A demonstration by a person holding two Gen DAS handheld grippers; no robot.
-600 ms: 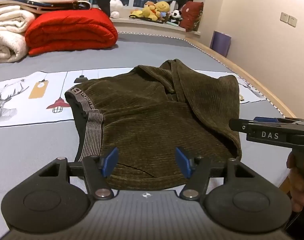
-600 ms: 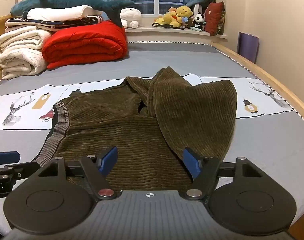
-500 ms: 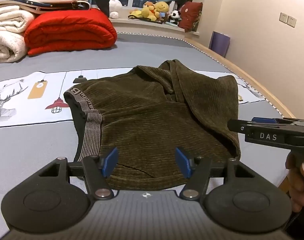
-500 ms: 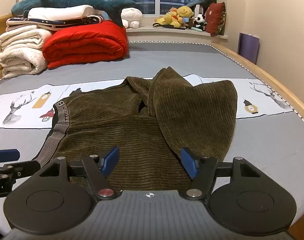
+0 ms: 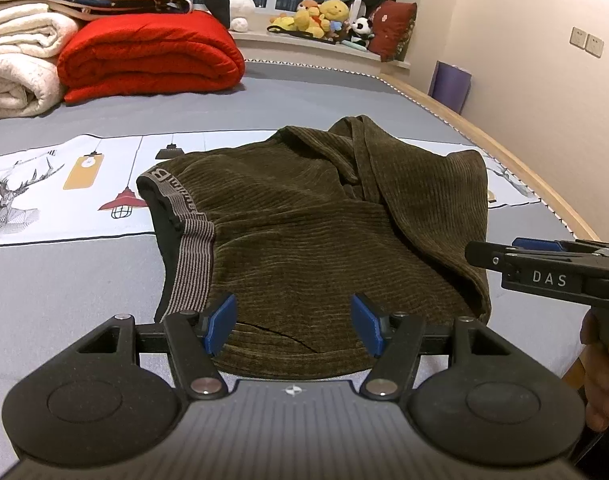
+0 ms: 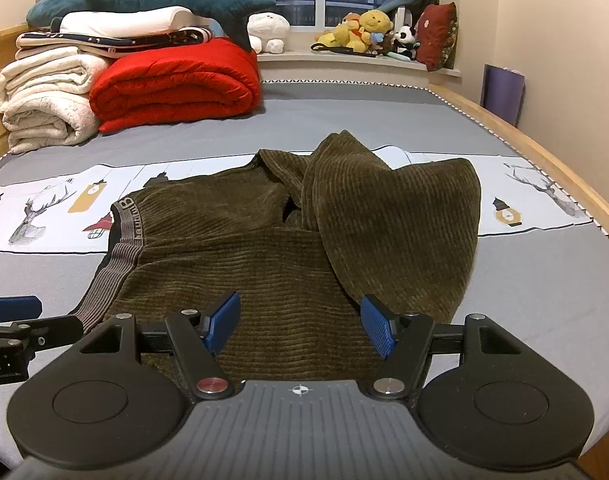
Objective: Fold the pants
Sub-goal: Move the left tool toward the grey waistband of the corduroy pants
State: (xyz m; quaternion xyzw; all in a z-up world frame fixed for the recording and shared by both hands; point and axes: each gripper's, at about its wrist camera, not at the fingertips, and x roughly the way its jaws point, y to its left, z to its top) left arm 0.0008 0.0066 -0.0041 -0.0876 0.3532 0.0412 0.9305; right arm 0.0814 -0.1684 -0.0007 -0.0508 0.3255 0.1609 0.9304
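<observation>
Dark olive corduroy pants (image 5: 304,232) lie bunched on the bed, also in the right wrist view (image 6: 288,248). The striped grey waistband (image 5: 188,256) is at the left, and a leg is folded over on the right (image 6: 396,220). My left gripper (image 5: 294,322) is open and empty, just above the pants' near edge. My right gripper (image 6: 300,324) is open and empty over the near part of the pants. The right gripper also shows from the side in the left wrist view (image 5: 544,264), by the pants' right edge. The left gripper's tip shows at the left of the right wrist view (image 6: 12,320).
The bed has a grey sheet (image 6: 536,300) with a white printed band. A folded red quilt (image 6: 176,80) and white blankets (image 6: 44,96) are stacked at the far left. Plush toys (image 6: 364,36) line the windowsill. The wooden bed edge (image 6: 544,168) runs along the right.
Both grippers have shifted only slightly; the view has edged a little toward the pants. The pants lie as before and both grippers stay open.
</observation>
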